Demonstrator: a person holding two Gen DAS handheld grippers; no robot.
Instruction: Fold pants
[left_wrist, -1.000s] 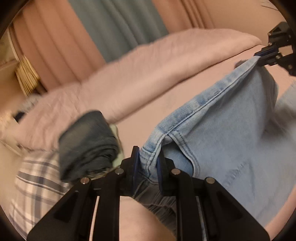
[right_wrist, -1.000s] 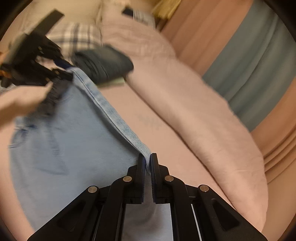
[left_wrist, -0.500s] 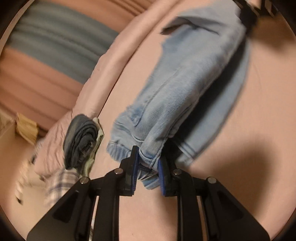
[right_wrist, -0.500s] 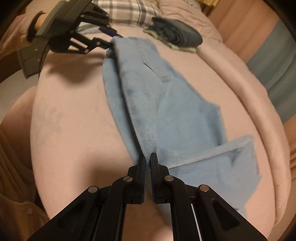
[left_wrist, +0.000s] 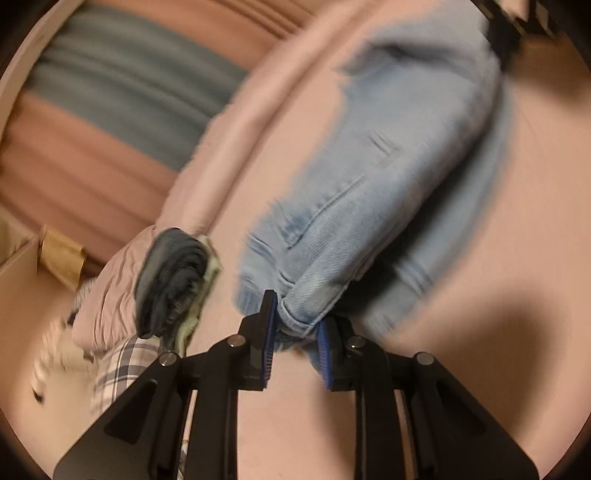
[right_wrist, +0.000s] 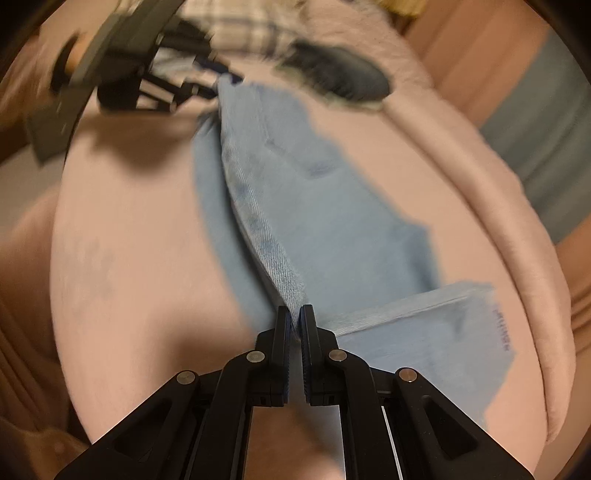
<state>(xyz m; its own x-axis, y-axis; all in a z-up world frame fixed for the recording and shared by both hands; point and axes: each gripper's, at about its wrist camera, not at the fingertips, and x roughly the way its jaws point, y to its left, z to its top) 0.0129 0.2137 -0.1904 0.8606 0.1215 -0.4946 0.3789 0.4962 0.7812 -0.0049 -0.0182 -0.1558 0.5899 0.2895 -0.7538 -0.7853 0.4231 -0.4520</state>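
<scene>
**Pink bed, jeans strung between grippers**

Pink bedspread (right_wrist: 122, 266) is carrying the light-blue jeans (right_wrist: 314, 206), long axis running gripper to gripper. L gripper (left_wrist: 295, 332) is pinching the waistband end; R gripper (right_wrist: 294, 321) is pinching a folded edge. Only R view is showing the hem flap — L view is blurry.

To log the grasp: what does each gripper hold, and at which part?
Both hold the light blue denim pants: the left gripper at the waistband corner, the right gripper on the folded edge.
</scene>
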